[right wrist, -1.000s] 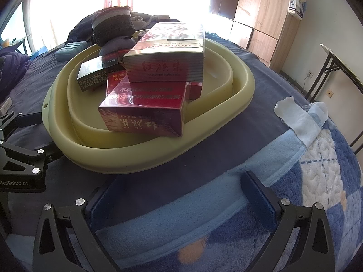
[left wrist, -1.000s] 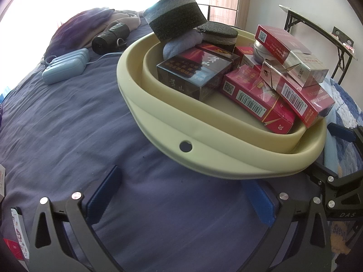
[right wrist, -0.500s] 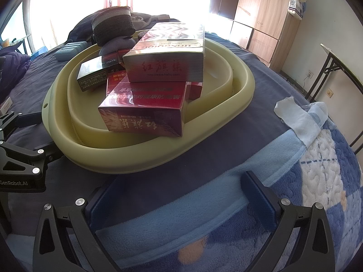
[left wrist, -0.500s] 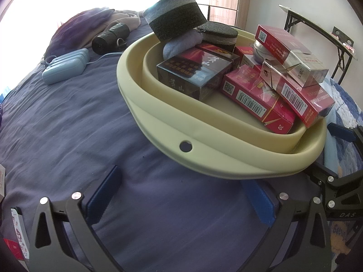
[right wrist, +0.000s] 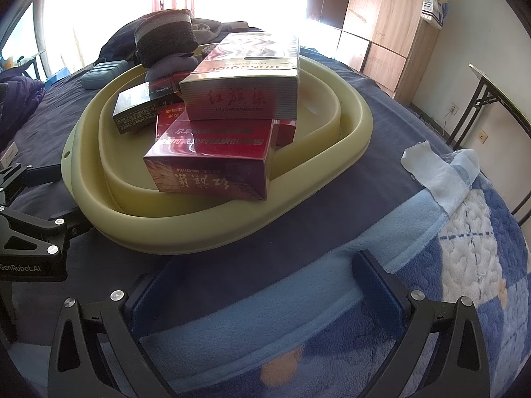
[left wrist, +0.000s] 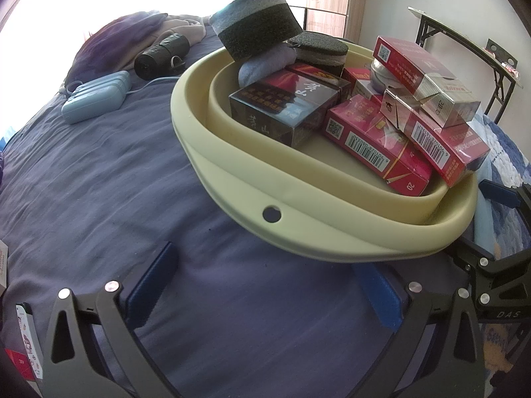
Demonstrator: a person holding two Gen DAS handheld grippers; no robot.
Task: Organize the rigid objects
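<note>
left wrist: low over bed, near basin (left wrist: 232, 179), facing 1 o'clock | right wrist: low, facing 11 o'clock | shared: basin

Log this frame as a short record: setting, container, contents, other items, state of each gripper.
setting: bed with dark blue sheet and fleece blanket
container: pale yellow basin on the bed
contents: stacked cigarette boxes, dark box, round sponges, grey pouch
other items: light blue power strip, black roll, white cloth
left gripper: open, empty, near the basin's rim
right gripper: open, empty, over the blanket
</note>
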